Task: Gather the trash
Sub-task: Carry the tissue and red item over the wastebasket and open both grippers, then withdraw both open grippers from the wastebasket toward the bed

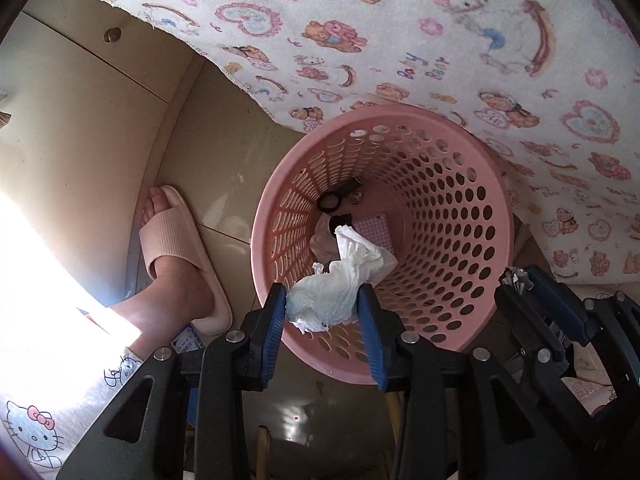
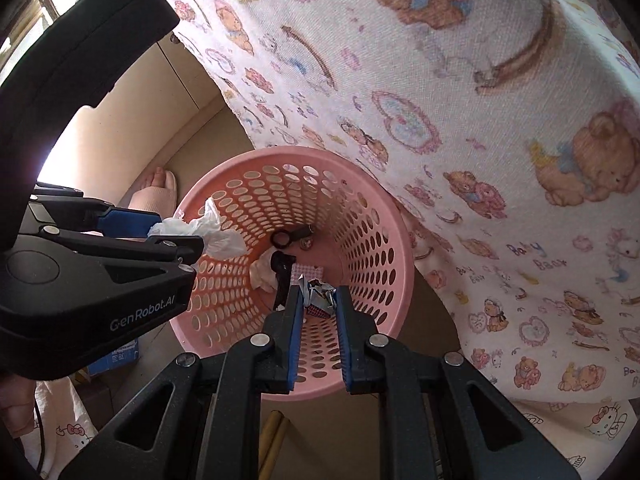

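Note:
A pink perforated basket [image 1: 460,216] stands on the floor; it also shows in the right wrist view [image 2: 372,240]. Inside lie black bits [image 1: 338,198], a checked paper [image 1: 374,230] and a white wad. My left gripper [image 1: 324,300] is shut on a crumpled white tissue [image 1: 332,288] and holds it over the basket's near rim; in the right wrist view it sits at the left [image 2: 176,236] with the tissue [image 2: 216,232]. My right gripper [image 2: 318,296] is shut on a small crumpled wrapper [image 2: 318,292] above the basket's opening; it shows at the right of the left wrist view [image 1: 520,280].
A cloth printed with bears and hearts [image 1: 440,40] hangs over the far side of the basket. A person's foot in a pink slipper [image 1: 176,248] stands left of the basket on the beige tiled floor [image 1: 208,152]. A cabinet [image 1: 60,100] is at far left.

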The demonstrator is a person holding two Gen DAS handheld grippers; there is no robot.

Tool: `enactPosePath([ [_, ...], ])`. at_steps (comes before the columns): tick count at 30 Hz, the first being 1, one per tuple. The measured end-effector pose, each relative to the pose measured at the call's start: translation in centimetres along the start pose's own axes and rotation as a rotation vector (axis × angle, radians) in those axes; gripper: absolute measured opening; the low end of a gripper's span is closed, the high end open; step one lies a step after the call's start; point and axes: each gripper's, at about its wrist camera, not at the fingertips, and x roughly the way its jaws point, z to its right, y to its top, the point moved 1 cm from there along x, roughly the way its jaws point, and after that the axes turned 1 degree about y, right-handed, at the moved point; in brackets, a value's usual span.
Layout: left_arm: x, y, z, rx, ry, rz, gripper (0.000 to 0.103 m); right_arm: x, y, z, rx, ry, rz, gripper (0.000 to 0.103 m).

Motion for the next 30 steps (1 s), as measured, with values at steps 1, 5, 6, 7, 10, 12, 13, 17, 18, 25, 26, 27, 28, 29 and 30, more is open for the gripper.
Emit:
enactPosePath([
  [1,0.1,0.0,0.0,0.003,0.003,0.001,0.036,0.0,0.0,0.0,-0.001,0.000,-0.002,0.017],
  [5,-0.1,-0.1,0.1,0.011,0.004,0.007,0.041,0.2,0.1,0.1,0.013,0.008,-0.014,0.019],
  [6,-0.1,-0.1,0.1,0.011,0.005,0.008,0.047,0.3,0.1,0.2,0.017,0.009,-0.017,0.019],
  [7,-0.2,-0.1,0.0,0.011,0.007,0.012,0.052,0.3,0.1,0.3,0.020,0.010,-0.019,0.020],
  [10,-0.3,-0.1,-0.1,0.012,0.017,0.014,0.061,0.2,0.1,0.5,0.030,0.010,-0.017,0.033],
  [12,-0.6,-0.1,-0.2,0.009,0.014,0.019,0.063,-0.2,0.1,0.6,0.035,0.007,-0.003,0.041],
  [13,-0.8,0.0,-0.3,0.008,0.011,0.022,0.063,-0.3,0.1,0.7,0.036,0.006,0.002,0.044],
  [17,-2.2,0.0,-0.4,0.007,0.009,0.064,0.064,-1.0,0.4,1.2,0.053,0.012,0.018,0.046],
  [18,-2.7,0.0,-0.4,0.010,0.010,0.083,0.064,-1.4,0.5,1.3,0.059,0.018,0.024,0.046],
  [25,-9.0,-0.5,-0.6,0.026,0.006,0.294,0.064,-6.7,1.0,1.6,0.084,0.066,0.169,0.050],
  [26,-10.0,-0.7,-0.7,0.027,0.019,0.338,0.064,-7.8,1.0,1.6,0.084,0.068,0.204,0.050],
  [27,-11.1,-0.9,-0.9,0.029,0.037,0.384,0.064,-8.9,0.9,1.6,0.083,0.064,0.240,0.051],
  [28,-12.0,-1.1,-1.1,0.028,0.051,0.429,0.064,-10.0,0.8,1.6,0.082,0.057,0.277,0.052],
  [29,-13.0,-1.4,-1.3,0.024,0.055,0.473,0.064,-11.1,0.7,1.7,0.082,0.050,0.312,0.052],
  [30,-14.1,-1.6,-1.6,0.018,0.048,0.518,0.064,-12.0,0.6,1.8,0.086,0.044,0.343,0.053],
])
